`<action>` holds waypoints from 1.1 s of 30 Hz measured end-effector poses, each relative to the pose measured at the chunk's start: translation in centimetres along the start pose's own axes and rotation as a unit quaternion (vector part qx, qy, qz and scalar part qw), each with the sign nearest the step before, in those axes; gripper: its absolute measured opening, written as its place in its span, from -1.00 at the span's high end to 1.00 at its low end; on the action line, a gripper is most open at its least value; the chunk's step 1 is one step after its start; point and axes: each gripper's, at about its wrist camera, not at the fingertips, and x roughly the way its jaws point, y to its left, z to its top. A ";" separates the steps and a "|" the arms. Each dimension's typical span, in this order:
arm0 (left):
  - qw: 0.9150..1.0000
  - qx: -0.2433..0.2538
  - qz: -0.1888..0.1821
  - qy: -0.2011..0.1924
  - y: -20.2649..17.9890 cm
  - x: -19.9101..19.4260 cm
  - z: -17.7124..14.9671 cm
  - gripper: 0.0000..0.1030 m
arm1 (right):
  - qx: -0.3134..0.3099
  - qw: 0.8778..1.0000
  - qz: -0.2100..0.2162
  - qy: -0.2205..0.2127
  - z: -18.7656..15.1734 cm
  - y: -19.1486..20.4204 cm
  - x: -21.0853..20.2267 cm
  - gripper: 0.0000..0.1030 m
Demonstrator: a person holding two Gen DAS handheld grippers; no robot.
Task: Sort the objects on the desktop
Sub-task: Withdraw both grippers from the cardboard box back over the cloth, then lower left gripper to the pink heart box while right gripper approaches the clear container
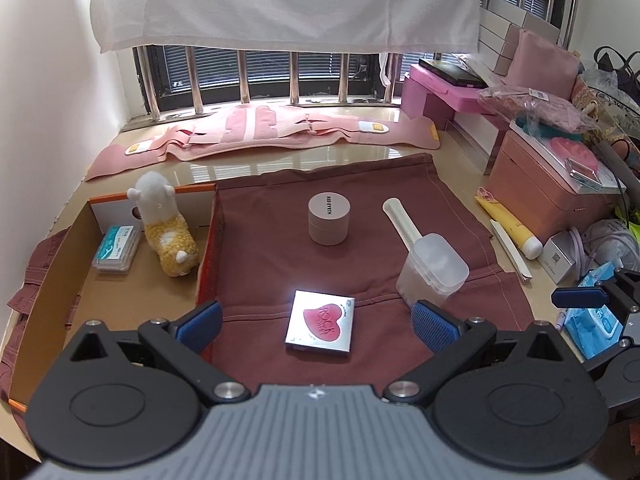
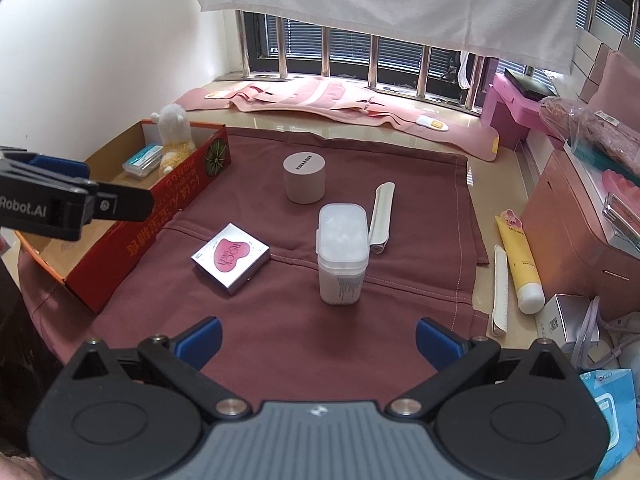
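Presently both tongs spread wide, nothing pinched. Left tongs (image 1: 316, 322) poised low over the near edge of the maroon cloth (image 1: 280, 264), blue pads flanking a square silver box with a pink heart (image 1: 319, 326) lying flat just ahead. Right tongs (image 2: 318, 342) likewise spread, hanging over the near part of the same cloth, with open cloth between the pads and a frosted plastic container (image 2: 343, 254) standing upright further on. Silver box left of that container in the right wrist view, apart from it. Beyond, toward the middle of the cloth, a short round pale jar (image 1: 329, 219) upright with dark lettering on its lid. Right of the jar, a long whitish flat sleeve (image 2: 383, 211) lying flat, its near end just beside the container. Along the left edge of the cloth, an open cardboard box (image 1: 52, 280) with orange-red sides, holding a plush alpaca (image 1: 166, 228) against its right wall and a small clear case with a teal label (image 1: 117, 249) to the left of the toy. Off the right edge of the cloth, on the glossy tabletop (image 1: 256, 164), a yellow tube with a white cap (image 2: 519, 266) and a narrow white strip (image 2: 500, 290) side by side. Further right, a pink storage box (image 1: 548, 196) with clutter on top. Pink padded garment (image 1: 280, 128) stretched along the far edge under the barred window.
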 end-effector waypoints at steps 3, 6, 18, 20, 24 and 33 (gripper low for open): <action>1.000 0.002 0.000 0.004 -0.4 0.3 -0.1 -1.00 | -0.005 1.000 0.003 0.001 -0.1 0.0 0.2 -1.00; 1.000 0.000 0.003 0.010 -0.1 0.6 -0.3 -1.00 | -0.011 1.000 0.008 0.005 -0.1 0.2 0.6 -1.00; 1.000 0.002 0.013 0.022 1.2 1.7 0.0 -1.00 | -0.023 1.000 0.014 0.013 0.8 1.0 2.4 -1.00; 1.000 0.006 0.014 0.026 1.2 2.0 0.1 -1.00 | -0.024 1.000 0.010 0.014 1.0 0.9 2.7 -1.00; 0.999 0.020 0.011 0.040 0.8 3.2 0.1 -1.00 | -0.029 0.999 0.002 0.016 1.5 0.6 3.6 -1.00; 0.996 0.042 0.008 0.078 -0.9 8.0 -0.3 -1.00 | -0.024 0.999 -0.018 0.018 1.8 -1.1 6.2 -1.00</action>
